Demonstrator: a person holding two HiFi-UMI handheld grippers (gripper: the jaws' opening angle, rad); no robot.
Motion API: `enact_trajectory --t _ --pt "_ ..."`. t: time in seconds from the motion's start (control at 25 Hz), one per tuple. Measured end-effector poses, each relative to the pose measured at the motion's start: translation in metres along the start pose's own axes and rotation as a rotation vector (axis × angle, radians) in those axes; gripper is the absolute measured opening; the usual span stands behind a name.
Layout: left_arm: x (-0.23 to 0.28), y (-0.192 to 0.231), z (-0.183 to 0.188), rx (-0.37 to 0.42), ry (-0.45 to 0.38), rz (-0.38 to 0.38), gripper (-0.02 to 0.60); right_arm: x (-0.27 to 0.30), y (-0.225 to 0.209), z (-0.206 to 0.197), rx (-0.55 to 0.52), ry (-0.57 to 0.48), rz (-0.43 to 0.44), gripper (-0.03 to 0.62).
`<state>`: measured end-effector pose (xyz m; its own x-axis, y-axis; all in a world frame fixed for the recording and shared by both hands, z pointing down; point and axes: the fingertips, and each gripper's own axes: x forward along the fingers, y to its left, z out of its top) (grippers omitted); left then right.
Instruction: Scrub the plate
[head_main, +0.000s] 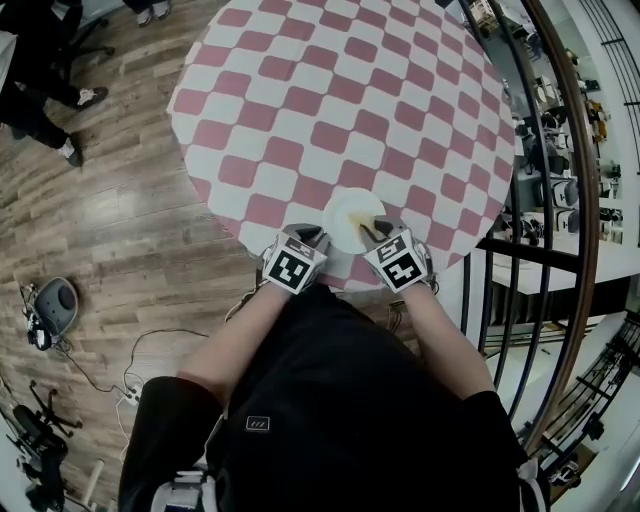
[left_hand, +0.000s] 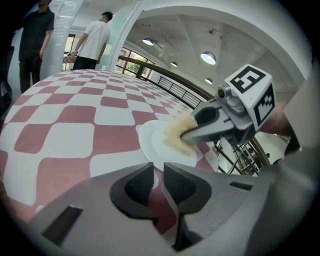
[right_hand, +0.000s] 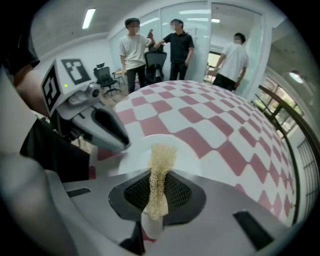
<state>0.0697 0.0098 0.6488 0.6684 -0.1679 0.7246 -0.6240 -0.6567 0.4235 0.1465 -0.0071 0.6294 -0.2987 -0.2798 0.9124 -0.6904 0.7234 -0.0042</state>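
At the tabletop's (head_main: 330, 90) near edge, the left gripper (left_hand: 157, 167) is pinched shut on the plate's (left_hand: 154, 144) near rim. The right gripper (right_hand: 160, 174) clamps a yellow mesh scrubber (right_hand: 161, 157), its tip pressed on the plate's middle. Three people (right_hand: 177, 47) stand past the far edge.

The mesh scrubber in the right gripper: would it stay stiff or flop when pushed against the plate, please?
Probably soft: the scrubber looks like open netting, squeezed thin where the right gripper pinches it. It likely flattens against the plate, and seems light.
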Motion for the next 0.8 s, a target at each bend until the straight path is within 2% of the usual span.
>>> enact_trajectory --t 0.08,0.2,0.8 --pt "0.005 -0.005 0.003 0.015 -0.001 -0.006 0.061 0.012 0.029 -0.008 -0.056 0.047 0.075 0.049" --pt "0.011 -0.006 0.003 0.039 0.021 0.012 0.08 0.021 0.04 -0.014 -0.088 0.067 0.074 0.049" --pt "0.013 0.001 0.005 0.025 0.016 0.03 0.103 0.007 -0.002 -0.043 -0.061 0.081 0.028 0.049"
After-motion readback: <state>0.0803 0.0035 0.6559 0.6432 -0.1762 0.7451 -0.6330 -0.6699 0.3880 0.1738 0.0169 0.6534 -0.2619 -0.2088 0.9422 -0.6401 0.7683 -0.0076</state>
